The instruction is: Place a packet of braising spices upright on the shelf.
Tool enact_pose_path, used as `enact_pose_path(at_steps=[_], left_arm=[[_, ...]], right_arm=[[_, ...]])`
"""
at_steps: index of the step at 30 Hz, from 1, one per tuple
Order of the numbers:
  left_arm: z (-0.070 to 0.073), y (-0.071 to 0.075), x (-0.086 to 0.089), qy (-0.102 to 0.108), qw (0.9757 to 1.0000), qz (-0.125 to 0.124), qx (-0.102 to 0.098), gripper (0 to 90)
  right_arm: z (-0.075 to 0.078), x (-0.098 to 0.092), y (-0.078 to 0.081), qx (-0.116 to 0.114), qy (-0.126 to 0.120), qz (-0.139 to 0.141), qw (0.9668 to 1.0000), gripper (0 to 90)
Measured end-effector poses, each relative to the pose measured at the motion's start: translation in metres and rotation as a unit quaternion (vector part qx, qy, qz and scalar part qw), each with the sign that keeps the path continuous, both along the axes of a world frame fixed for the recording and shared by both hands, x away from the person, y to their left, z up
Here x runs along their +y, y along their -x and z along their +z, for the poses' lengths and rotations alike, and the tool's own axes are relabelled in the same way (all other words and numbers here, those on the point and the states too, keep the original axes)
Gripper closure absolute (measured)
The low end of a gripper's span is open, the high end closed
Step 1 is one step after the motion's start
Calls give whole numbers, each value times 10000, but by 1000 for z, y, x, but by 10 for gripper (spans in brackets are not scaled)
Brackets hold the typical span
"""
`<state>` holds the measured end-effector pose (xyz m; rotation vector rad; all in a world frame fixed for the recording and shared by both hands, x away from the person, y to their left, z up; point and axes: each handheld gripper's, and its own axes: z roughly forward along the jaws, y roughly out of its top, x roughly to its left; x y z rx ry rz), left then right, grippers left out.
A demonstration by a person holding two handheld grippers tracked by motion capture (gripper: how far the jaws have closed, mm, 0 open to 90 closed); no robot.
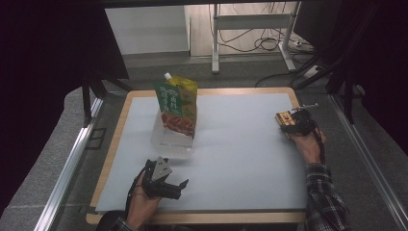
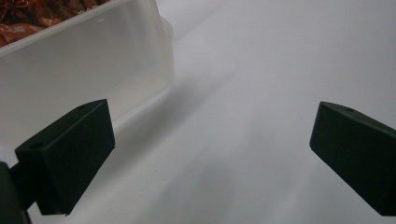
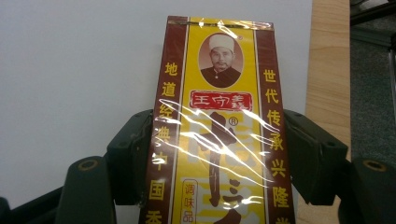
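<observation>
Worked on a white table top (image 1: 231, 159) with a wooden rim. Largest item on it: clear plastic tub (image 1: 172, 139) at left centre, with a tall green and yellow spouted pouch (image 1: 177, 107) already standing in it, upright, leaning a little.

Left gripper (image 1: 175, 188) rested near the front edge, just short of the tub; jaws spread wide, nothing between them, tub wall just beyond the left jaw in the left gripper view.

Right gripper (image 1: 285, 121) sat at the far right edge, well apart from the tub. Small yellow and brown seasoning box (image 3: 219, 135), film-wrapped, lay between its jaws, pads flush against both long sides; read as gripped, box apparently still on the table.

Judged roughly half done: pouch packed, box grasped but not yet lifted, carried across or placed in the tub.
</observation>
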<state>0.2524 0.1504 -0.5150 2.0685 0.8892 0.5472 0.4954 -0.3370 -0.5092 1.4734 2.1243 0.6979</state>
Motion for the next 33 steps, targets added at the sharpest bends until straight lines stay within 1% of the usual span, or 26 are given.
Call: enact_pose_path(at_steps=[2, 7, 15, 19, 23, 25, 28, 33], left_arm=[[0, 0, 0, -2, 10000, -2, -1, 0], [0, 0, 0, 7, 10000, -2, -4, 0], [1, 0, 0, 8, 10000, -4, -18, 0], [1, 1, 0, 11, 10000, -3, -21, 0], [1, 1, 1, 19, 10000, 1, -23, 0], [1, 1, 1, 20, 10000, 7, -24, 0], [1, 1, 1, 27, 10000, 13, -30, 0], [2, 1, 1, 25, 10000, 11, -35, 0]], right_arm=[[1, 1, 1, -4, -7, 18, 10000, 316], [8, 4, 4, -115, -43, 77, 9999, 316], [18, 6, 15, -215, -109, 269, 9993, 316], [24, 10, 23, -249, -145, 393, 9988, 317], [28, 21, 31, -261, -128, 611, 9977, 316], [31, 28, 35, -284, -80, 739, 9968, 316], [35, 38, 43, -316, -81, 924, 9952, 316], [39, 50, 58, -335, -200, 1184, 9922, 316]])
